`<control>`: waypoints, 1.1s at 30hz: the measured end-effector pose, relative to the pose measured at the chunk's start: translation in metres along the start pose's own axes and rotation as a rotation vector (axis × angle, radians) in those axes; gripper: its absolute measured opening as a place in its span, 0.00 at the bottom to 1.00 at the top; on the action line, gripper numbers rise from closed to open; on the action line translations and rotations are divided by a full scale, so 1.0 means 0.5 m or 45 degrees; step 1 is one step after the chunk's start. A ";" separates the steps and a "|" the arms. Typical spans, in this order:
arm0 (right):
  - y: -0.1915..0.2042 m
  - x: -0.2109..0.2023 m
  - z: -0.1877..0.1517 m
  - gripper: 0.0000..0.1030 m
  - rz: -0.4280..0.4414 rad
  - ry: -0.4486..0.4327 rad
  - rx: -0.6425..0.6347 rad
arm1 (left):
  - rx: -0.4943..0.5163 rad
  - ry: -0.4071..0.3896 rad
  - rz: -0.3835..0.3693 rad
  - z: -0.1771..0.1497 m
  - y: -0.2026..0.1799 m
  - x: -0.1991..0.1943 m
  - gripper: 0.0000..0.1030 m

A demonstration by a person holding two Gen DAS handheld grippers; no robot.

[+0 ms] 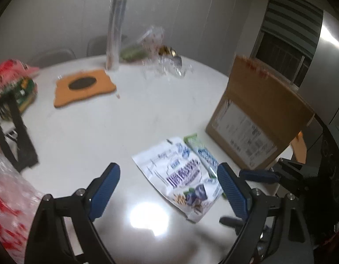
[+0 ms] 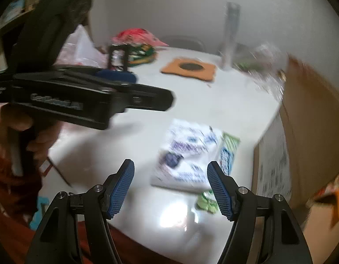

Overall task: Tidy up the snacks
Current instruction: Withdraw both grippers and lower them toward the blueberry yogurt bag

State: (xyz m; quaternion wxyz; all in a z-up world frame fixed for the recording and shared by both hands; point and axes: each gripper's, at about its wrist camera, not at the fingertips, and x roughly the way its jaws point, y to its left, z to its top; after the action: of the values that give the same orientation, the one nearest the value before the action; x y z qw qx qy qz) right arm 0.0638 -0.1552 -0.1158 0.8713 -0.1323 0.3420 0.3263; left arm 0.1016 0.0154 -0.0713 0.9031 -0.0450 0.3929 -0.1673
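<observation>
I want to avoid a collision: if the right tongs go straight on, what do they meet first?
Probably the white snack bag lying flat on the table, just ahead between the open right tongs; blur makes depth uncertain.

The left wrist camera is looking forward and downward along its own blue fingers over a white table, sitting close above the near edge. It is facing the far wall, with a cardboard box at its right. The right wrist camera is looking the same tilted way from a spot further right, so the left gripper is crossing its left side. Both views are sharing the white snack bag, the orange mat, the box and the tall silver roll. Both pictures are blurring.
</observation>
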 end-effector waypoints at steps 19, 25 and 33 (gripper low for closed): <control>-0.030 0.031 -0.064 0.59 -0.094 0.023 0.046 | 0.037 0.126 -0.037 -0.050 -0.019 0.086 0.59; -0.030 0.038 -0.062 0.59 -0.092 0.041 0.024 | -0.024 0.130 -0.081 -0.050 -0.013 0.089 0.58; -0.032 0.044 -0.060 0.59 -0.085 0.028 0.032 | 0.025 0.136 -0.040 -0.041 -0.054 0.116 0.57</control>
State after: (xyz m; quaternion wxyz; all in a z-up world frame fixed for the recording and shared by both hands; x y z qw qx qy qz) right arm 0.0713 -0.1700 -0.1527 0.8794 -0.1361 0.3510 0.2913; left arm 0.1164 -0.0288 -0.1197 0.8786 -0.0334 0.4380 -0.1875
